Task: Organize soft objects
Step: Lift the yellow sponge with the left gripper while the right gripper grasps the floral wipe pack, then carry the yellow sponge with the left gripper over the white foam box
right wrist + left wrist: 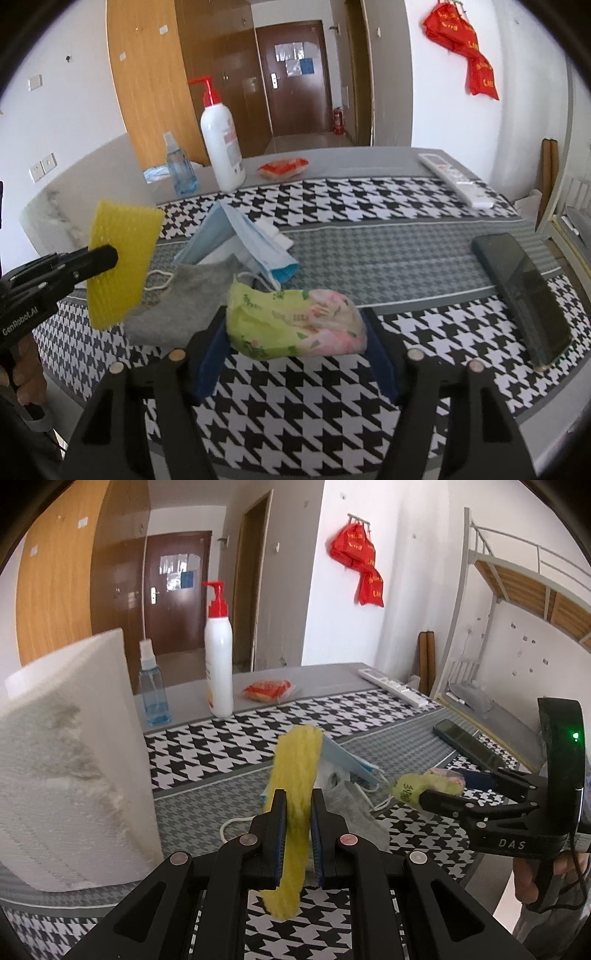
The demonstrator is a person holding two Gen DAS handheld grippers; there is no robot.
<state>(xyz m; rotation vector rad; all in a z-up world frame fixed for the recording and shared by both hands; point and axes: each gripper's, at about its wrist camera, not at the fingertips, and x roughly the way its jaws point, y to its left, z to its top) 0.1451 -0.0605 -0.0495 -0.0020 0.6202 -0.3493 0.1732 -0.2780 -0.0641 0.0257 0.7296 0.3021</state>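
Note:
My left gripper (298, 795) is shut on a yellow mesh sponge (295, 753), which stands upright between the pads and clear of the table. In the right wrist view the same sponge (125, 236) hangs at the left in the left gripper (110, 258). My right gripper (295, 321) is shut on a green and pink tissue packet (291, 317); both blue pads press its ends. From the left wrist view the packet (410, 786) is held a little above the cloth in the right gripper (439, 786). A grey sock (177, 299) and a blue face mask (243, 236) lie on the table between the grippers.
A white foam block (66, 757) stands at the left. At the back are a white pump bottle (218, 657), a blue spray bottle (153, 690) and a red snack packet (266, 690). A white remote (454, 177) and a dark phone (524, 291) lie at the right on the houndstooth cloth (295, 398).

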